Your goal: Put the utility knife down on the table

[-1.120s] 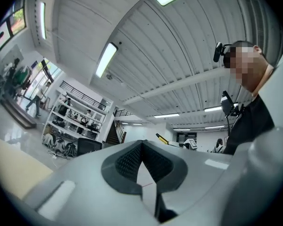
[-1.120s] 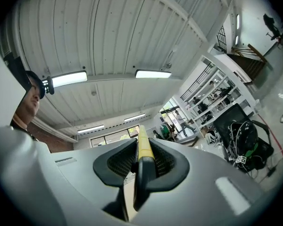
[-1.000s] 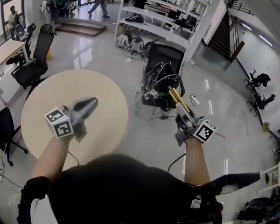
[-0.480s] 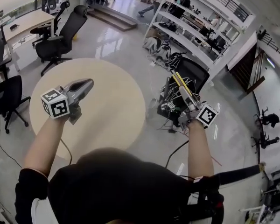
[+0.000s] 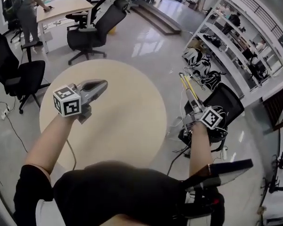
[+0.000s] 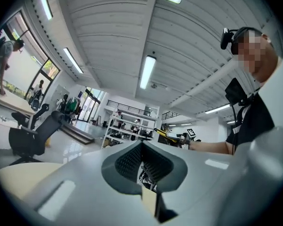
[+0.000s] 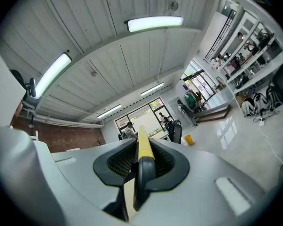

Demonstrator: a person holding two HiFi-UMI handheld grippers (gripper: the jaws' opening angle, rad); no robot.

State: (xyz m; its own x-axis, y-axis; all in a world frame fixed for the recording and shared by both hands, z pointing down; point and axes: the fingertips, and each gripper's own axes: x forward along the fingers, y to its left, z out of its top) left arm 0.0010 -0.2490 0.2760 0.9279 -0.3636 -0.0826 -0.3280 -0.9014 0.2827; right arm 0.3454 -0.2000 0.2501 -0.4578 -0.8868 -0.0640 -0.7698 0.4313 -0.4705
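Observation:
A yellow and black utility knife (image 5: 187, 89) sticks out forward from my right gripper (image 5: 195, 108), which is shut on its handle. That gripper hovers above the floor just off the right edge of the round beige table (image 5: 127, 121). In the right gripper view the knife (image 7: 143, 149) runs straight out between the pads of the right gripper (image 7: 140, 166). My left gripper (image 5: 103, 84) is held level above the left part of the table, shut with nothing in it. In the left gripper view the pads of the left gripper (image 6: 142, 161) meet, and the knife (image 6: 172, 136) shows far off.
Black office chairs (image 5: 92, 29) stand beyond the table and another (image 5: 19, 74) at its left. A black chair with cables (image 5: 221, 102) sits right of the table. White shelves (image 5: 245, 46) line the far right. A person (image 5: 26, 8) stands at a desk (image 5: 61, 6).
Both grippers have swung left. The left one now hangs over the table, and the right one, still holding the knife, has come from the cabled chair to the table's right edge.

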